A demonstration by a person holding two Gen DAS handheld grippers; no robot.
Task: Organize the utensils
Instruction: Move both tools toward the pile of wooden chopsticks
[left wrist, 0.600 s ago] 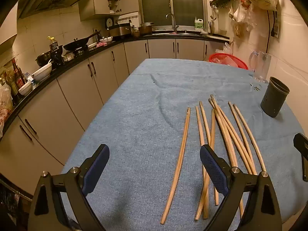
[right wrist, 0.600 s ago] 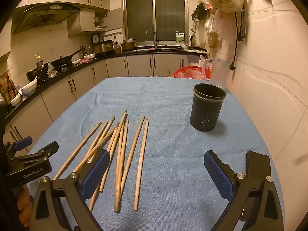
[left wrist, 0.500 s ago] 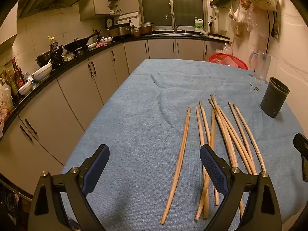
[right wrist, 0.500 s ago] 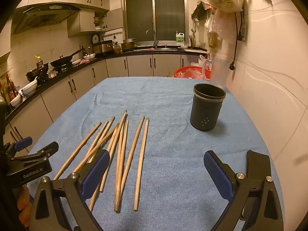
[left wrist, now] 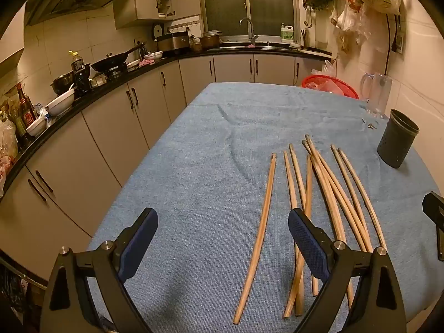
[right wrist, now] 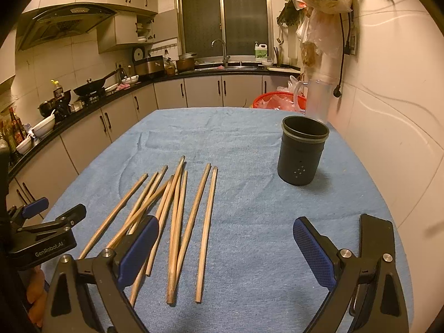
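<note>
Several wooden chopsticks (left wrist: 319,194) lie loosely side by side on the blue cloth; they also show in the right wrist view (right wrist: 177,216). A dark cylindrical holder (right wrist: 302,154) stands upright and looks empty, to the right of them; it shows in the left wrist view (left wrist: 396,145) at the far right. My left gripper (left wrist: 222,234) is open and empty, low over the cloth, just left of the pile. My right gripper (right wrist: 226,245) is open and empty, near the chopsticks' near ends. The left gripper also shows at the left edge of the right wrist view (right wrist: 41,227).
The blue-clothed table (left wrist: 211,144) has its edge at the left, with kitchen cabinets (left wrist: 111,127) beyond. A clear plastic jug (right wrist: 316,100) and a red basket (right wrist: 277,101) sit at the far right end. A wall (right wrist: 388,111) runs along the right side.
</note>
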